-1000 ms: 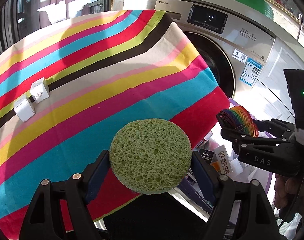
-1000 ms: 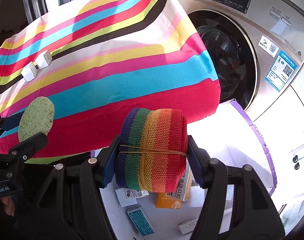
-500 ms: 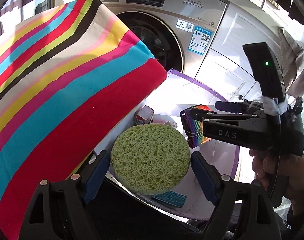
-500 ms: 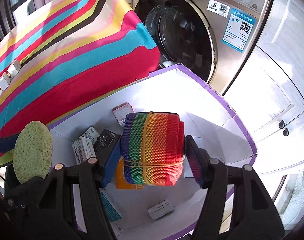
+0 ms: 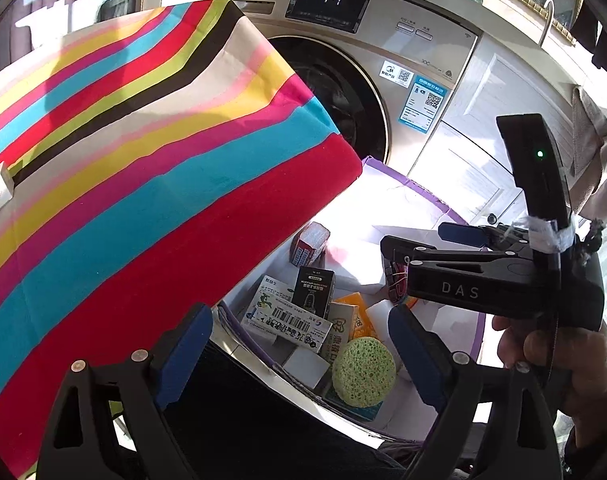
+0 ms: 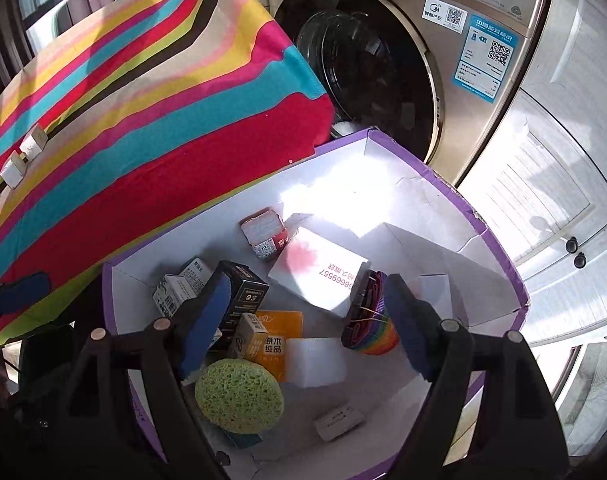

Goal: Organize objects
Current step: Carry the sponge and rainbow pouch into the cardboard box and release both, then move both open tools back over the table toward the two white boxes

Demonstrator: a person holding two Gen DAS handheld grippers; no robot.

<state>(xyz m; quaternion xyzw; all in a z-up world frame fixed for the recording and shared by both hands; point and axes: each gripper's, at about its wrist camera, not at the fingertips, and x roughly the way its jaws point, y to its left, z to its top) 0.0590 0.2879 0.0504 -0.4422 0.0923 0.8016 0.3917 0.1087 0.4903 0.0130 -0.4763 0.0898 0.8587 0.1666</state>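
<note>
A round green sponge lies in the purple-rimmed white box, on top of small cartons. A rainbow-striped webbing roll with a rubber band rests in the same box, leaning against a white carton. My left gripper hangs above the box, its jaws opening with nothing between the pads. To its right, my right gripper is over the box too, its jaws also opening. The roll sits below it, free of its right pad.
Several small cartons fill the box floor. A table under a striped cloth stands left of the box, with two small white boxes on it. A front-loading washer is behind, white cabinet doors to the right.
Both grippers swung from the striped table to over the box. Their jaws spread, and the sponge and the rainbow roll dropped from them into the box.
</note>
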